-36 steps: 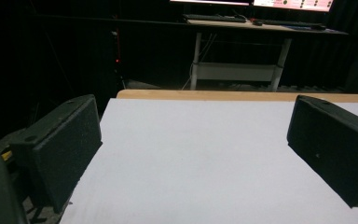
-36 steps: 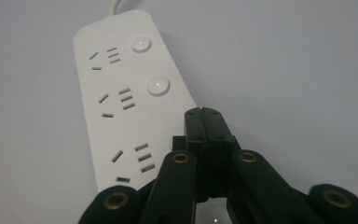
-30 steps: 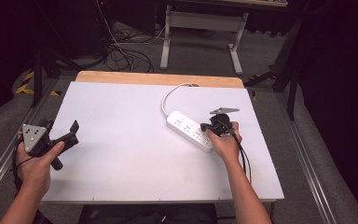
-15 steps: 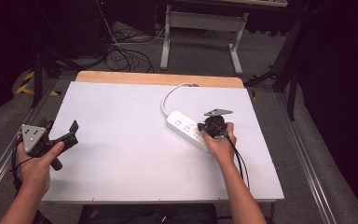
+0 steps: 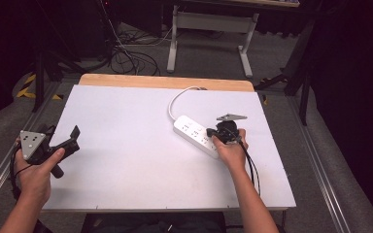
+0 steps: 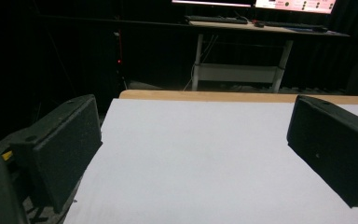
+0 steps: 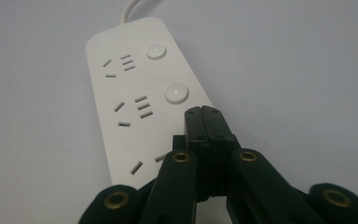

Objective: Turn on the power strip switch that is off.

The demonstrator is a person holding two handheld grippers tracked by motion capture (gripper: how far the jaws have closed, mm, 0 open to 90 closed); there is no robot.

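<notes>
The right gripper [image 5: 219,133] is held with the forearm reaching up from the table's near edge, tilted down, its jaws pressed together on nothing, tips over the near end of the strip [image 7: 135,88], just below the second button [image 7: 176,93]. The white strip lies slantwise on the right half of the table [image 5: 126,145], its cord [image 5: 177,97] curling toward the far edge. The left gripper [image 5: 63,145] hangs over the table's left edge, gripped in the left hand [image 5: 36,170] and pointing across the board, jaws spread wide with nothing between them.

Bare table [image 5: 126,160] — only power strip [image 5: 194,133] obstructing
</notes>
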